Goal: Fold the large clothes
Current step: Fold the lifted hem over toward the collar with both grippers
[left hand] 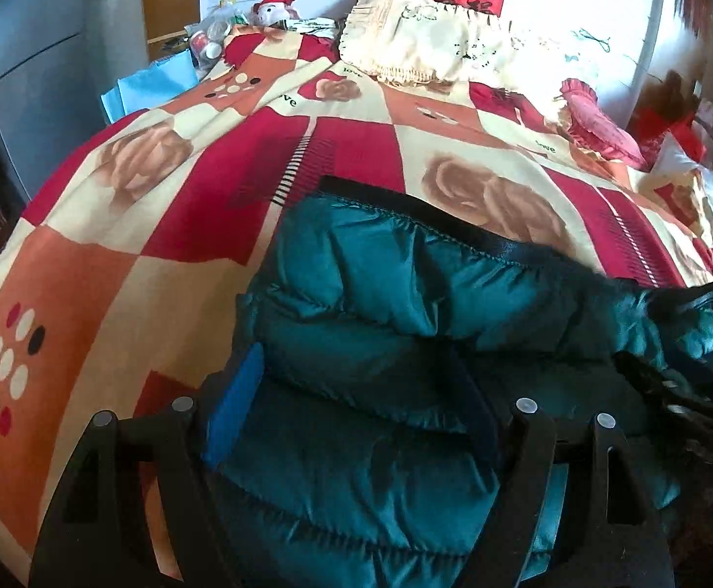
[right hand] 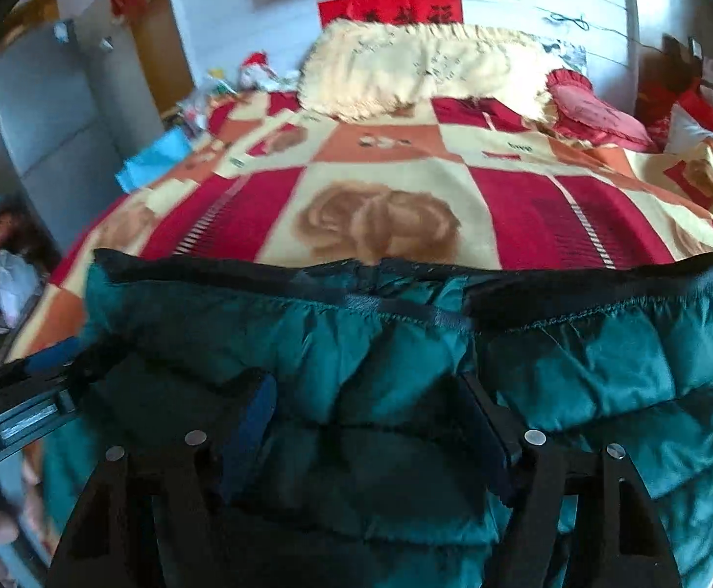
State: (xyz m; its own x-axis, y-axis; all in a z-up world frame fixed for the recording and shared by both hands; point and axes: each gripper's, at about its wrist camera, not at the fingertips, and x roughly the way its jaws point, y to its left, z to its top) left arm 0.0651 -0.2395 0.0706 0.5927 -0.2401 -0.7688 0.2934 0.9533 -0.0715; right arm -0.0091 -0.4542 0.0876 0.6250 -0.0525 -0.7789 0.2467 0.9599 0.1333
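Note:
A teal quilted puffer jacket (left hand: 405, 304) with a black hem band lies on the near part of the bed; it also fills the lower half of the right wrist view (right hand: 577, 367). My left gripper (left hand: 356, 392) stands wide open over the jacket's left part, its blue-padded fingers (left hand: 234, 406) on either side of a puffed fold. My right gripper (right hand: 371, 421) is also wide open, with the jacket's middle bulging between its fingers (right hand: 253, 421). The right gripper shows at the right edge of the left wrist view (left hand: 684, 387), and the left gripper at the left edge of the right wrist view (right hand: 23, 382).
The bed has a red, orange and cream checked cover (left hand: 160, 206) with rose prints. A cream fringed pillow (left hand: 415, 44) and a pink pillow (left hand: 596, 122) lie at the head. A grey cabinet (left hand: 28, 59) and clutter stand to the left.

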